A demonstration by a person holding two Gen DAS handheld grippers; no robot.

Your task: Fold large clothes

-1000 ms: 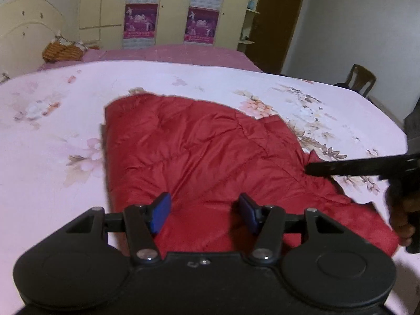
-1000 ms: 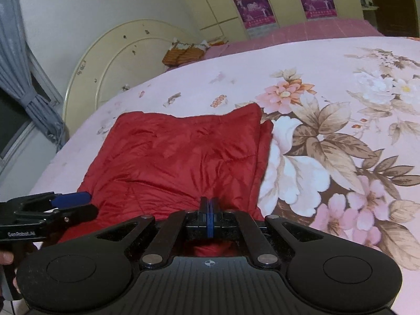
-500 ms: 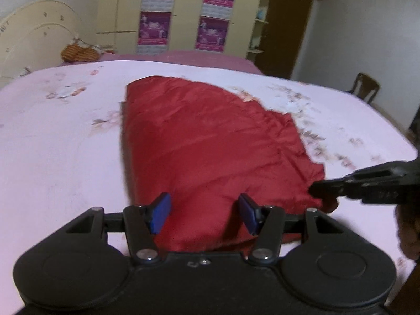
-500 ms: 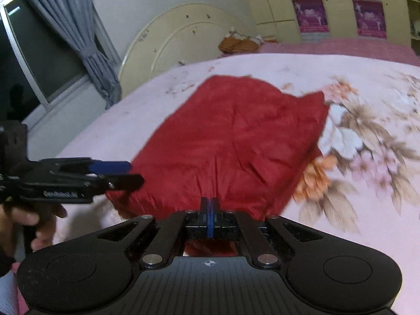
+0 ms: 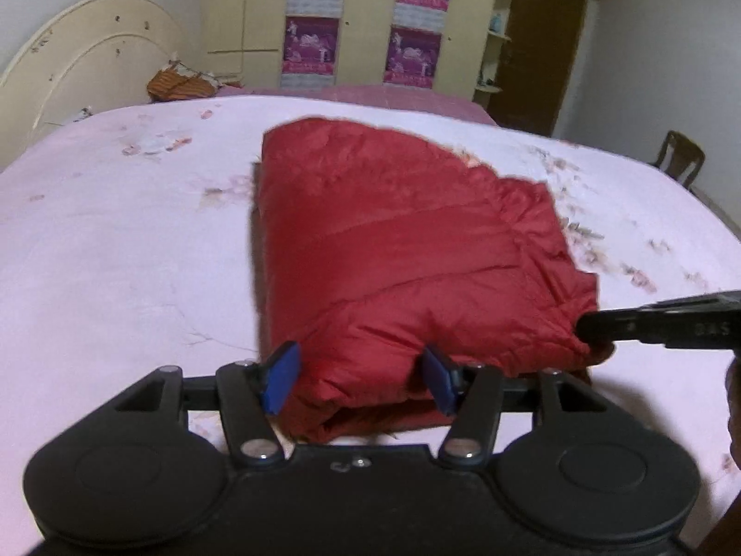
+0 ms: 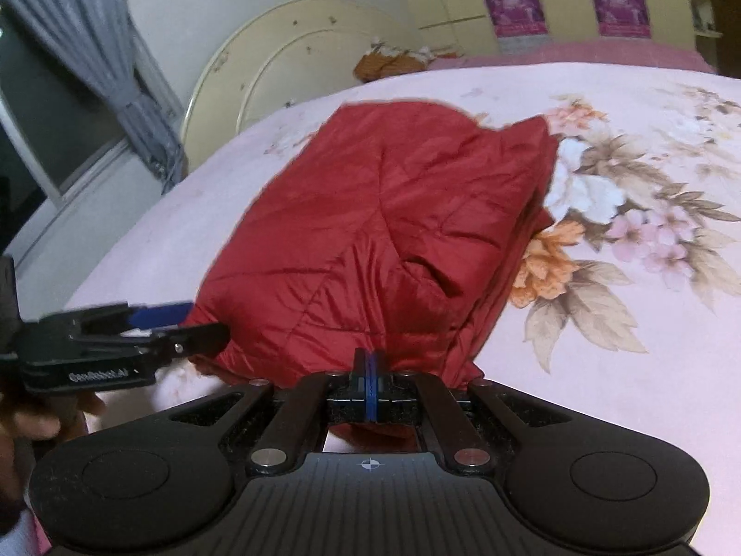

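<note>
Pink floral bedsheet [image 5: 116, 250] is seen spread under both tools, w/ a cream headboard [image 6: 278, 60] far ahead. Folded red jacket [image 5: 407, 241] is laid just in front of both grippers. Left gripper [image 5: 359, 382] is kept approx. half open, a thick fold of the near edge is held between its blue pads. Right gripper [image 6: 370, 382] is fully closed, jacket's near hem is pinched in it.

Each camera sits behind its own fingers, angled downward, close to the near edge of the red jacket [image 5: 407, 255]. The left view faces the wardrobe [image 5: 366, 18] at 12 o'clock. Both share the jacket, bed [image 6: 625, 92] and headboard [image 6: 287, 60].
</note>
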